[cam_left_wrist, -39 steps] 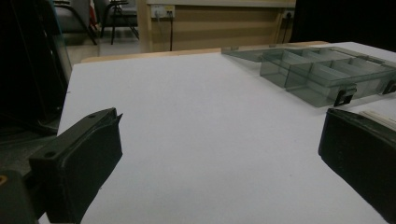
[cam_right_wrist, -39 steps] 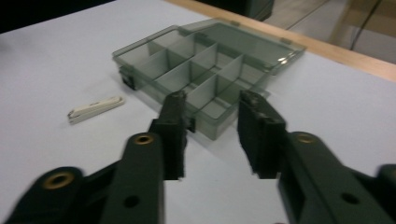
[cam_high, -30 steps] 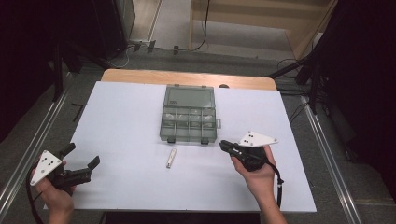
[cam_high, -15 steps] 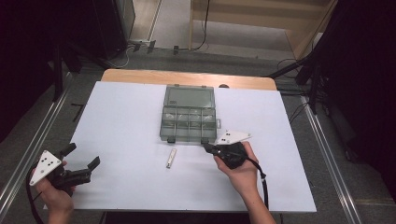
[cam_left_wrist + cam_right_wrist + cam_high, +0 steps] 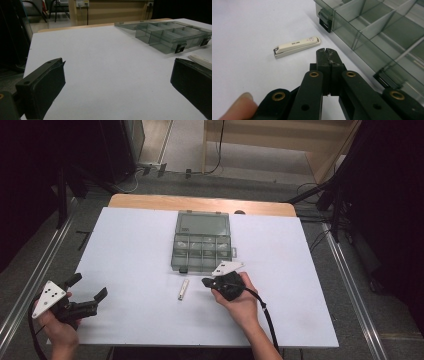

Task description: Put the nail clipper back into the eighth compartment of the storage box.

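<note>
Nail clipper, cream-coloured, flat and slim (image 5: 183, 289), is lying on the white bench (image 5: 130, 245) at lower centre of the high view, just below the smoky grey clear plastic compartment box (image 5: 202, 248) and apart from it. Your right gripper (image 5: 208, 282) is sitting just to its right, fingers pressed together and holding nothing. In the right gripper view the clipper (image 5: 296, 46) is lying just up and left of the fingertips (image 5: 327, 54), not touching. Its long axis is running nearly up-down in the high view, crosswise to your approach. You are likely needing to spread the fingers before closing across its narrow width. The box's front wall and black latch (image 5: 324, 23) are crowding the upper right there; open bench is lying to the left. Your left gripper (image 5: 87, 296) is resting far off at lower left, fingers spread and empty.
</note>
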`<action>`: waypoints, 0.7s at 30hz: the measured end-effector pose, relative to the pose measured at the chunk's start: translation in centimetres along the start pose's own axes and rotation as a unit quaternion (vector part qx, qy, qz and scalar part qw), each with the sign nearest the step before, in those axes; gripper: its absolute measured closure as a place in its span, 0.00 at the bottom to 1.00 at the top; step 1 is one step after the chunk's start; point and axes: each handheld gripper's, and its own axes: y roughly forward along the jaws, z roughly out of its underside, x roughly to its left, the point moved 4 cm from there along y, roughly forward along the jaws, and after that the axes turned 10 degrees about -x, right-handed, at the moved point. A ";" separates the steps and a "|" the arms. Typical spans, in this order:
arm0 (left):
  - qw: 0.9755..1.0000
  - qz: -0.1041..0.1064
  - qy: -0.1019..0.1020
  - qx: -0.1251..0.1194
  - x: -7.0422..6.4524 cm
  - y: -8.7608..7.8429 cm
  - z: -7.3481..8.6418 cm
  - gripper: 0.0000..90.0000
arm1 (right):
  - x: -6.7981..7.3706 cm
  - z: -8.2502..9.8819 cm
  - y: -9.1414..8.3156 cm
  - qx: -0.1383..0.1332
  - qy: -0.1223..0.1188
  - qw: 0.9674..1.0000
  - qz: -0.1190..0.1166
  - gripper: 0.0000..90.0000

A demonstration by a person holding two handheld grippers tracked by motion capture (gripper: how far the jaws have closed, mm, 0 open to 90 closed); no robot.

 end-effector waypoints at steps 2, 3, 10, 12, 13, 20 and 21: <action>1.000 0.000 0.000 0.001 0.0 0.0 0.0 0.00 | 0.2 0.0 1.1 0.008 -0.001 1.000 -0.002 1.00; 1.000 0.000 0.000 0.000 0.0 0.0 0.0 0.00 | 0.2 0.0 1.1 0.008 -0.001 1.000 -0.002 1.00; 1.000 0.001 0.001 0.001 0.0 0.1 0.0 0.00 | 0.4 -0.4 3.3 0.020 0.002 1.000 -0.007 1.00; 1.000 0.001 0.001 0.001 0.0 0.1 0.0 0.00 | 0.5 -0.4 3.5 0.022 0.001 1.000 -0.007 1.00; 1.000 0.001 0.001 0.002 0.0 0.1 0.0 0.00 | 0.5 -0.5 4.0 0.025 0.000 1.000 -0.007 1.00; 1.000 0.001 0.002 0.003 0.0 0.1 0.0 0.00 | 0.5 -0.6 5.2 0.034 0.004 0.999 -0.003 1.00; 1.000 0.001 0.002 0.003 0.0 0.1 0.0 0.00 | 0.5 -0.6 5.4 0.035 0.003 0.999 -0.002 1.00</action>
